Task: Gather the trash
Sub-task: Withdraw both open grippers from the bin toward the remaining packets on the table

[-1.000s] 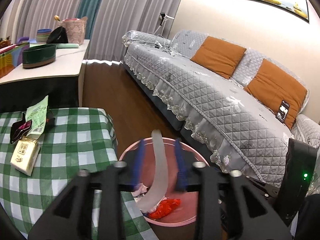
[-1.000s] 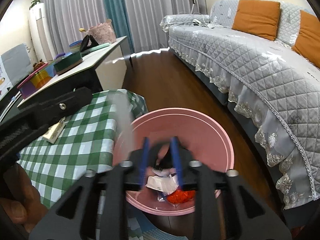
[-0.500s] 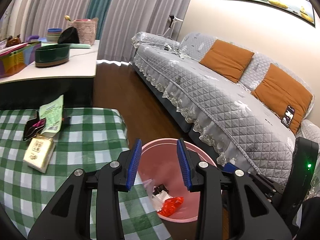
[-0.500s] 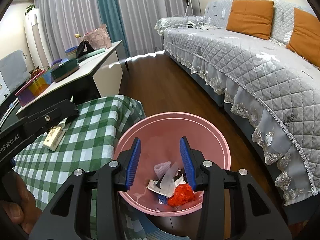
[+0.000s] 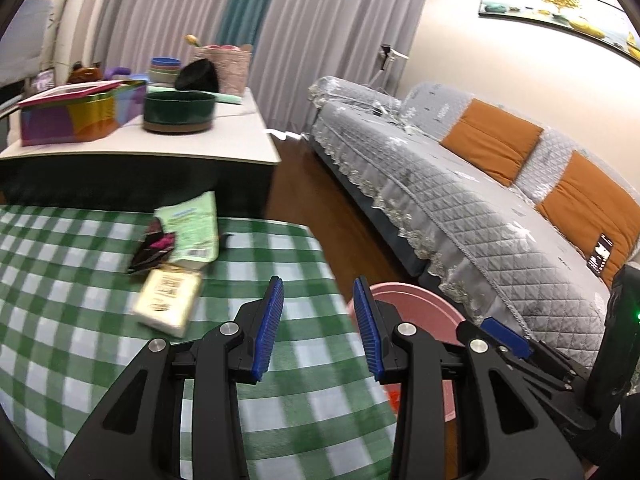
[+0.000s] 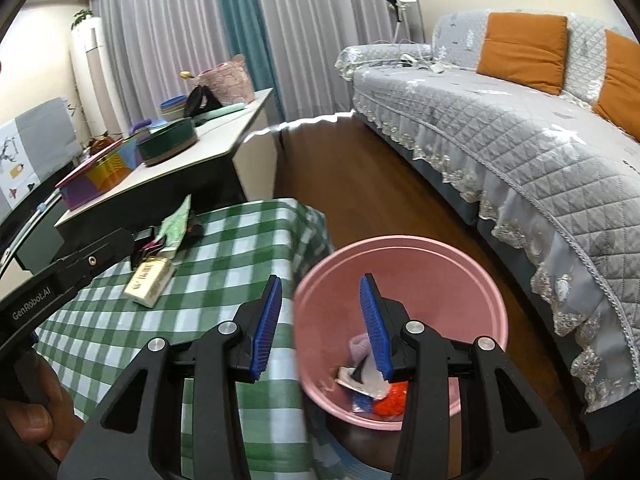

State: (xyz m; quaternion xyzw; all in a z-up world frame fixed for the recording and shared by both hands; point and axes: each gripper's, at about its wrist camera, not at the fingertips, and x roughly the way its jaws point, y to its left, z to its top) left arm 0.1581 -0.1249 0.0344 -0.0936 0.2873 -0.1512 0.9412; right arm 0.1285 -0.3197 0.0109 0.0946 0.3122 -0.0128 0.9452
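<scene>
Green-checked cloth [image 5: 80, 280] covering the counter, seen from the left wrist. Left claw [image 5: 318, 326] spread, nothing between the blue pads [image 5: 268, 332], poised over the cloth near its right edge. Remaining trash grouped ahead and to the left: pale green packet [image 5: 192, 228], dark wrapper with pink showing [image 5: 154, 250], cream carton [image 5: 168, 304], all close together, some overlapping. Pink bin [image 5: 416, 304] partly visible to the right, below the counter edge. Image blurred; finer detail not readable.

Right wrist view next. Right claw [image 6: 322, 324] spread and empty, positioned at the gap between counter edge and pink bin [image 6: 460, 264]. Bin already loaded: red crumpled item [image 6: 394, 398], white scraps [image 6: 366, 380], a blue piece. Same three items on the cloth [image 6: 224, 280]: packet [image 6: 176, 226], wrapper [image 6: 150, 246], carton [image 6: 148, 280]. Left tool body [image 6: 68, 276] crossing the lower left, a hand [image 6: 36, 428] gripping it.

Progress, judged: partly complete. Several pieces binned; at least three left on the counter. Next step likely a reach to that cluster.
</scene>
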